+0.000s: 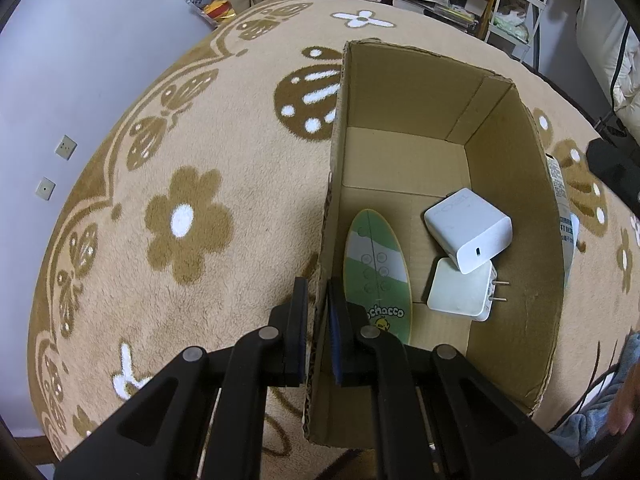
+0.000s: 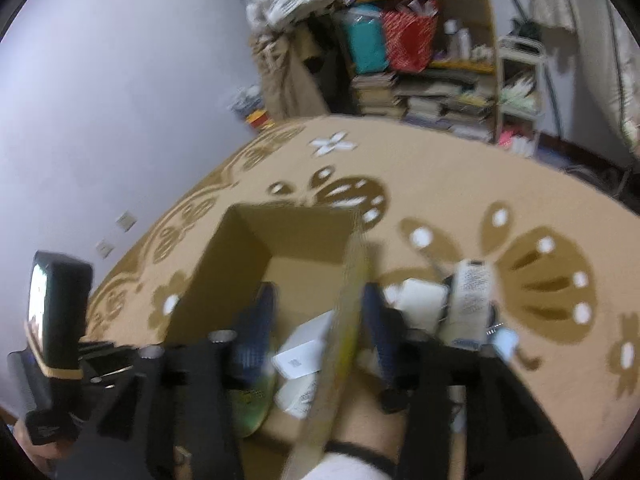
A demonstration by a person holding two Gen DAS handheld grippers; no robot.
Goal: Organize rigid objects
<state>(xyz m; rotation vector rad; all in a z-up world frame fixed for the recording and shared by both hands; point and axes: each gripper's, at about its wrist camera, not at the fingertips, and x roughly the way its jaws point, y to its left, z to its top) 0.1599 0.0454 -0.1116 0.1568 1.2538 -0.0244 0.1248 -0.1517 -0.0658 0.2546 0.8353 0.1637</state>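
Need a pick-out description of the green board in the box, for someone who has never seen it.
Find the open cardboard box on the beige flowered rug. Along its left wall, beside two white chargers, lies the green finger skateboard: the only long oval item, white-striped with a yellow duck.

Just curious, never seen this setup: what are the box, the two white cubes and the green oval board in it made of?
Box: corrugated cardboard, matte brown; fluting shows along the cut edge.
White cubes: seemingly hard plastic chargers, smooth satin; one has metal prongs.
Green board: probably printed plastic or wood, slightly glossy; hard to tell.
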